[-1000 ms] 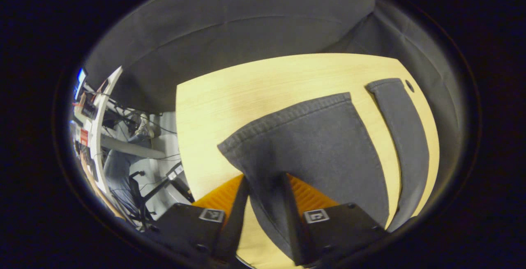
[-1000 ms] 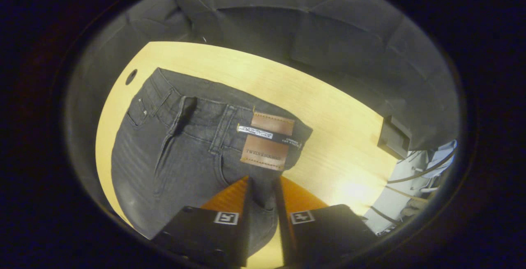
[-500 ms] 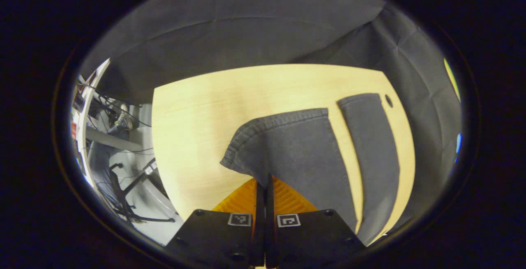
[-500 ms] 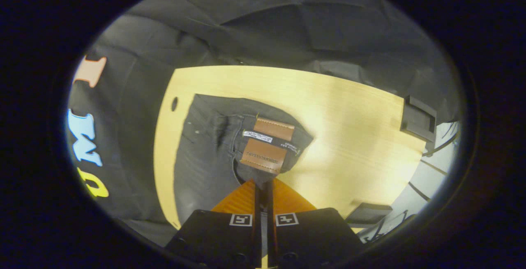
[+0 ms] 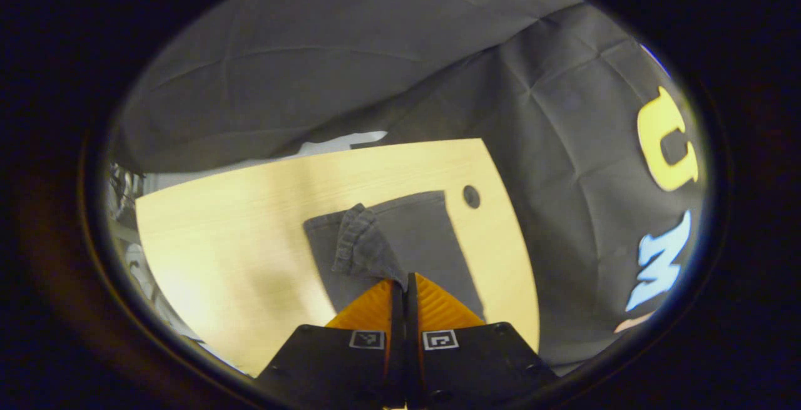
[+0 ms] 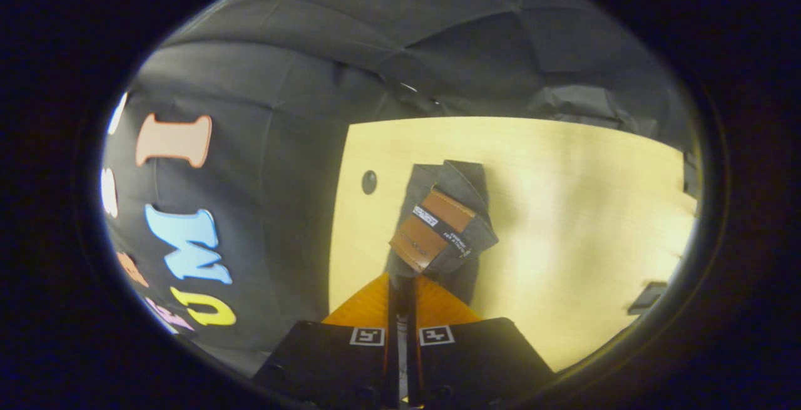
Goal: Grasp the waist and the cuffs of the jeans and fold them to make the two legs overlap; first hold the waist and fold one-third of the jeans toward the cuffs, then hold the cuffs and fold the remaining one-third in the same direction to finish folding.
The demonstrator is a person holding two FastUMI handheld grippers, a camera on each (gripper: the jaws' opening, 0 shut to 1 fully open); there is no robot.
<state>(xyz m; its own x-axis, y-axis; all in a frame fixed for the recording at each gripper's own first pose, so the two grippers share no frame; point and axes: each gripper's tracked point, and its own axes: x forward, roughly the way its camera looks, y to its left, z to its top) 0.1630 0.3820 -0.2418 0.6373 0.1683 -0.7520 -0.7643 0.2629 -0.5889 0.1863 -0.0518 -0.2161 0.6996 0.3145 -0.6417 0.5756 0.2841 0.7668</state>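
Dark grey jeans lie on a pale wooden table (image 5: 238, 241). In the left gripper view my left gripper (image 5: 402, 281) is shut on the near leg's cuff (image 5: 362, 248), which hangs lifted and folded above the other leg (image 5: 419, 235) lying flat. In the right gripper view my right gripper (image 6: 403, 280) is shut on the waist (image 6: 438, 235) by the brown leather patch (image 6: 432, 228). The raised waistband hangs over the rest of the jeans (image 6: 419, 191) below.
A round hole (image 5: 471, 196) in the table sits beside the jeans near the edge by the cloth wall; the same hole (image 6: 369, 181) appears in the right gripper view. A dark block (image 6: 647, 297) rests at the table's right edge.
Both grippers closed on the cloth and rose high above the table, lifting the cuff and the waist. The near half of the jeans now hangs over the far half.
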